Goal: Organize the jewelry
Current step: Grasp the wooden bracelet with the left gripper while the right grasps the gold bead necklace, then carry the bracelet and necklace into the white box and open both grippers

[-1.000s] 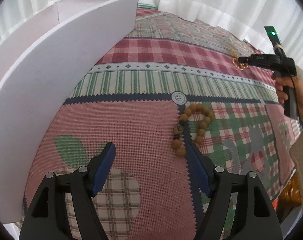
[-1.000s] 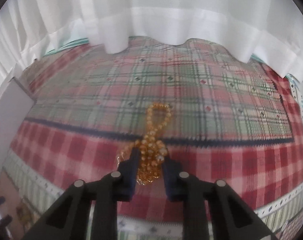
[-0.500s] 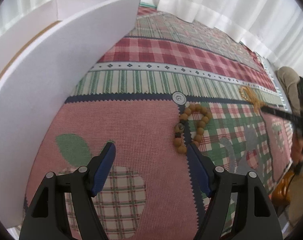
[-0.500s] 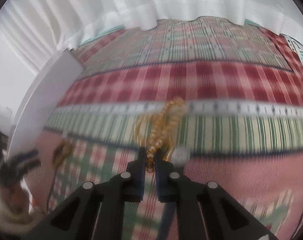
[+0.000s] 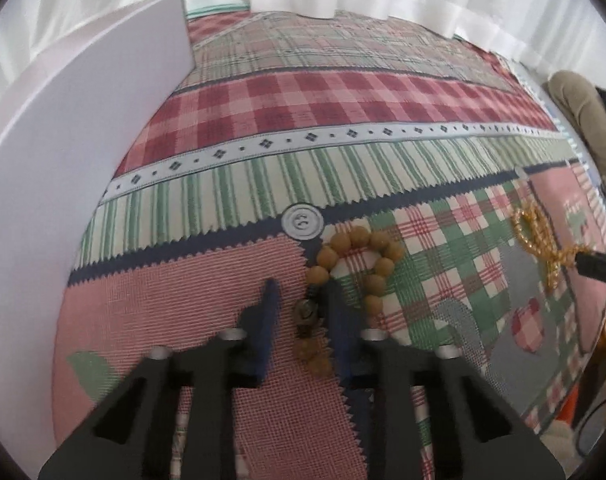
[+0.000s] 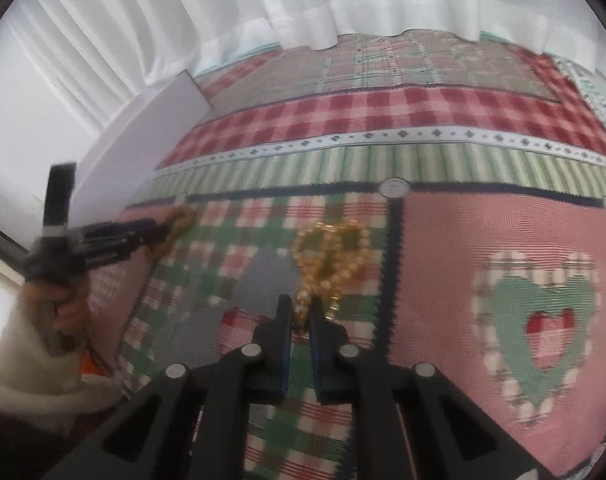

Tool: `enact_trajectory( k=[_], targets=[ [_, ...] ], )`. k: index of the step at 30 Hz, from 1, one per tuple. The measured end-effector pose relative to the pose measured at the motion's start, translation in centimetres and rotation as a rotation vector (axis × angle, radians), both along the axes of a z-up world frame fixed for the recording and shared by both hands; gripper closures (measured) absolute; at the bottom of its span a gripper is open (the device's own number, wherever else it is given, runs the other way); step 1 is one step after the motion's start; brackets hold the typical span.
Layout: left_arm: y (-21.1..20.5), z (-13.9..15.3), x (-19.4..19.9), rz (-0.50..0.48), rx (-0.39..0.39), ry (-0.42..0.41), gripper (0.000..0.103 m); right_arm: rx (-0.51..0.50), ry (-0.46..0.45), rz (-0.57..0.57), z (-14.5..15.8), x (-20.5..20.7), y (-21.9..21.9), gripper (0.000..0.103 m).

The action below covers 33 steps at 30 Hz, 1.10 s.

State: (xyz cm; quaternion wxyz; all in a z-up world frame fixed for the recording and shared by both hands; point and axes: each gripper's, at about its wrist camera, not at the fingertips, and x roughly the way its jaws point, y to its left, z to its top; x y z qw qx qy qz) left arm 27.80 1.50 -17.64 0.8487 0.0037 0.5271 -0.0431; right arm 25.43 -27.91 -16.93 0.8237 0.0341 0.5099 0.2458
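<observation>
Patchwork cloth (image 5: 263, 112) is spread over the whole surface; white box (image 5: 63, 152) is set along its left edge in the left wrist view, well apart from both bracelets.

Wooden bead bracelet (image 5: 359, 264) is laid on the cloth dead ahead of the left gripper (image 5: 299, 308), long axis roughly along the fingers, loop end far, dark charm end between the jaws. Left jaws are closing, narrow now, with the charm end between the pads; full pinch cannot be confirmed. Left hand is clearly the nearer one.

Gold bead bracelet (image 6: 331, 256) is clamped in the right gripper (image 6: 301, 316), jaws narrow, loop trailing forward just over the checked patch.

Versus a second ago: left jaws were wide with the wooden beads ahead of the tips; the gold bracelet is carried from the far plaid area to just right of the wooden one.
</observation>
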Motion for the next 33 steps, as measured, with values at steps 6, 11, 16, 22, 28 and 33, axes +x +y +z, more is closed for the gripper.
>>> enact_trajectory(
  k=[6,11,16,22,28,33],
  targets=[
    [0.5,0.2,-0.8,0.022,-0.071,0.007,0.091,-0.037,-0.004,-0.001,-0.6,-0.5,-0.2,0.052],
    [1.3,0.8,-1.4,0.050,-0.135,0.007,0.091,-0.078,-0.037,-0.004,-1.3,0.6,1.3,0.052],
    [1.6,3.3,-2.7,0.059,-0.168,-0.034,0.091,-0.138,-0.043,-0.009,-2.7,2.3,3.1,0.060],
    [3.8,9.1,-4.8,0.098,-0.262,-0.112,0.091,-0.002,-0.050,-0.031,0.9,1.4,2.1,0.095],
    [9.0,16.0,-7.9,0.205,-0.354,-0.205,0.091,0.138,-0.133,0.035,7.9,1.3,3.5,0.095],
    [15.7,20.7,-10.9,0.342,-0.365,-0.273,0.091,0.256,-0.244,0.156,15.9,2.5,8.4,0.095]
  ],
)
